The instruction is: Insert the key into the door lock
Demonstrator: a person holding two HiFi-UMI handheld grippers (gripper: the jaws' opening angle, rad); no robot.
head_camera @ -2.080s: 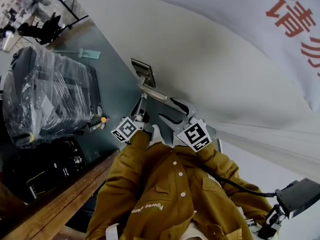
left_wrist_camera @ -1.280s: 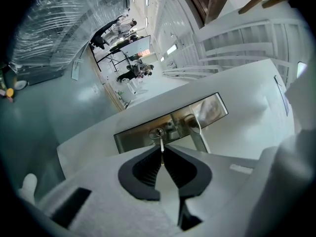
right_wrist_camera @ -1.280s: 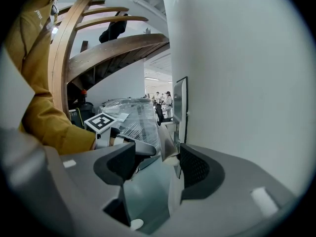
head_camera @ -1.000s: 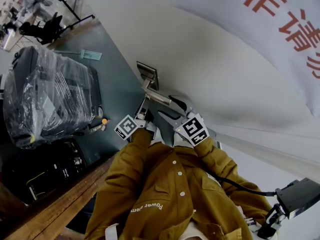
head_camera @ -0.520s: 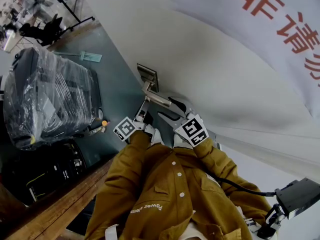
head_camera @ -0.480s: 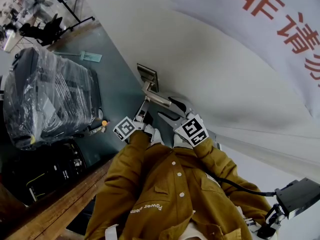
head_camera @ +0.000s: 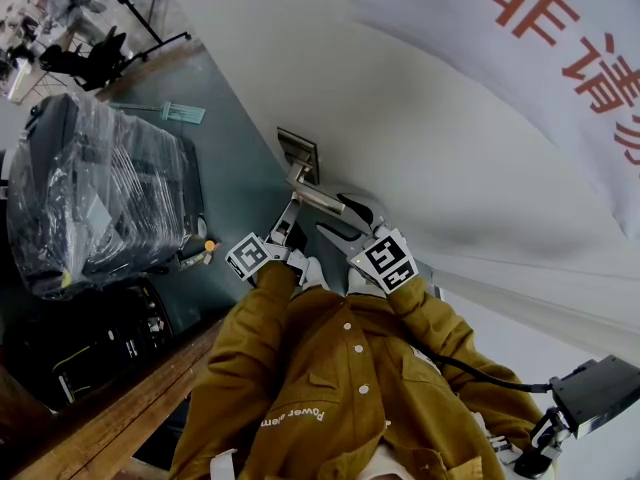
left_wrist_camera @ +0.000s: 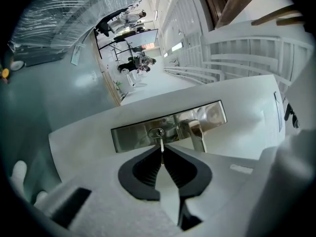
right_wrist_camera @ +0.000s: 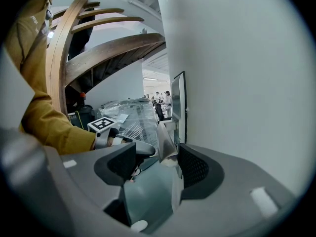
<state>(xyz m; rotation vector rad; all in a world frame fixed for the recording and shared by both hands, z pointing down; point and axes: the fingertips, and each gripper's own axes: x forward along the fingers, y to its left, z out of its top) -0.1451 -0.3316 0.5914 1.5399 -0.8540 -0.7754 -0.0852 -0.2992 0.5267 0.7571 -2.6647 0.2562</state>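
My left gripper (left_wrist_camera: 161, 151) is shut on a thin silver key (left_wrist_camera: 161, 143). The key's tip meets the keyhole (left_wrist_camera: 156, 132) in the steel lock plate (left_wrist_camera: 128, 137) on the white door. The lever handle (left_wrist_camera: 197, 135) juts out just right of the keyhole. In the head view the left gripper (head_camera: 289, 211) points at the plate (head_camera: 299, 151) from below. My right gripper (right_wrist_camera: 155, 164) stands open, and the lever's end (right_wrist_camera: 165, 143) lies between its jaws, close to the right pad (right_wrist_camera: 195, 169). In the head view the right gripper (head_camera: 345, 218) sits under the lever (head_camera: 322, 199).
A black suitcase wrapped in clear film (head_camera: 100, 193) stands on the grey-blue floor to the left. A wooden rail (head_camera: 100, 418) and a black case (head_camera: 80, 353) are lower left. A white banner with red characters (head_camera: 560, 28) hangs at the upper right.
The left gripper has rolled a little at the lock with the key still in it. The right gripper has kept its place at the lever.
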